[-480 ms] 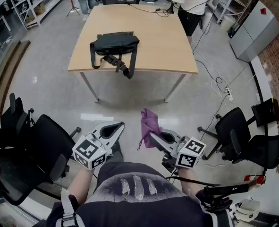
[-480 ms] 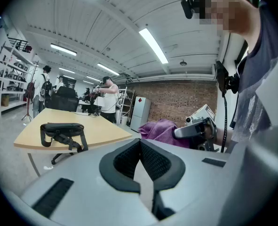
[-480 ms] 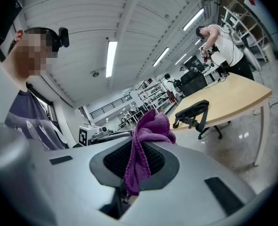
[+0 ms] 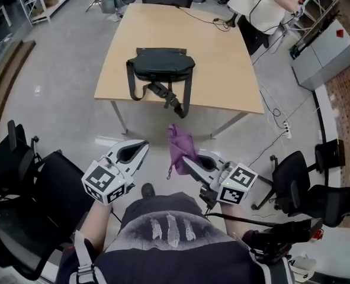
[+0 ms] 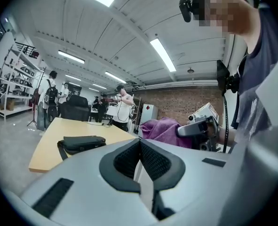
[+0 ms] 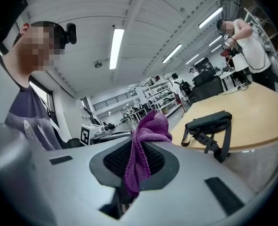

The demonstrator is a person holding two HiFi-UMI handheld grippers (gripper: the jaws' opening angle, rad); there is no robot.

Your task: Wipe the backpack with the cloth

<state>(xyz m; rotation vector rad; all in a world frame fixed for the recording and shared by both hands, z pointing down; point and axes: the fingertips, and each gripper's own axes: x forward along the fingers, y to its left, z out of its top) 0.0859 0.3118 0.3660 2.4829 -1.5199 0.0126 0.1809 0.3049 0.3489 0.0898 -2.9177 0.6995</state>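
Observation:
A black backpack [image 4: 160,64] lies flat on a light wooden table [image 4: 222,81], its straps [image 4: 173,102] hanging over the near edge. My right gripper [image 4: 185,159] is shut on a purple cloth [image 4: 179,144], held above the floor short of the table. In the right gripper view the cloth [image 6: 144,145] is pinched between the jaws, with the backpack [image 6: 208,122] ahead to the right. My left gripper [image 4: 144,144] is shut and holds nothing; its view shows the backpack [image 5: 80,143] far off on the table.
Black office chairs stand at my left [image 4: 26,182] and right [image 4: 308,185]. A person [image 4: 268,7] stands at the table's far right corner with a cable [image 4: 198,16] on the tabletop. A grey cabinet [image 4: 320,58] and floor cables [image 4: 278,120] lie to the right.
I have moved closer to the table: it and the backpack sit lower and larger in the head view. Both grippers moved forward with me, the cloth still held.

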